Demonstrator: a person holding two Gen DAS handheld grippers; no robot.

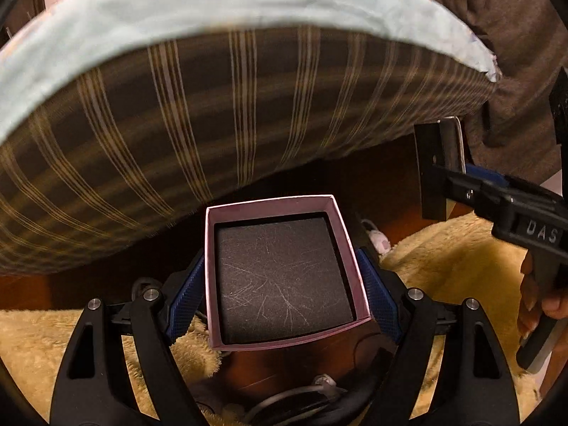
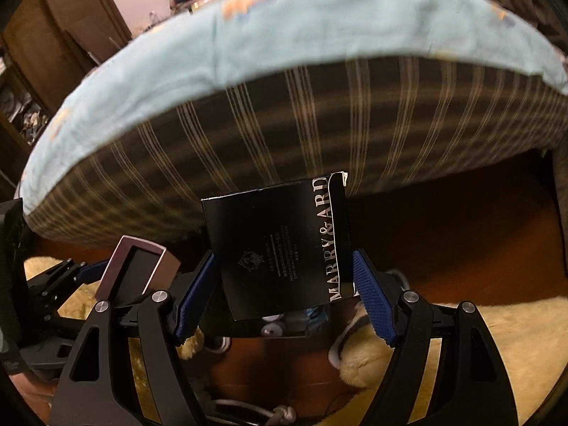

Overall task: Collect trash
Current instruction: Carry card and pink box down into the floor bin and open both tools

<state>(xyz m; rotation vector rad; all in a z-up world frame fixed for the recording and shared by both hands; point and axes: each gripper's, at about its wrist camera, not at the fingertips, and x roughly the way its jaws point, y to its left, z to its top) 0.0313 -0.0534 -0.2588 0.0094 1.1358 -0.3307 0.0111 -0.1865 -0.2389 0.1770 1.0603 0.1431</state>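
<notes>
My left gripper (image 1: 284, 277) is shut on an open pink box (image 1: 280, 209) with a dark foam insert, its blue pads (image 1: 188, 291) pressing on the box's two sides. The box also shows at the left of the right wrist view as the pink box (image 2: 135, 273). My right gripper (image 2: 284, 284) is shut on a black box lid (image 2: 277, 245) printed with white lettering, held between its blue pads (image 2: 372, 294). In the left wrist view that right gripper (image 1: 504, 152) comes in from the right with the black lid (image 1: 440, 163), a hand (image 1: 536, 301) on its handle.
A bed fills the upper part of both views: a brown striped mattress side (image 1: 213, 124) under a light blue sheet (image 1: 213, 3). Below lie a cream fluffy rug (image 1: 461, 266), dark wooden floor (image 2: 443, 230) and a grey cable (image 1: 301, 394). Brown cloth (image 1: 514, 53) hangs at right.
</notes>
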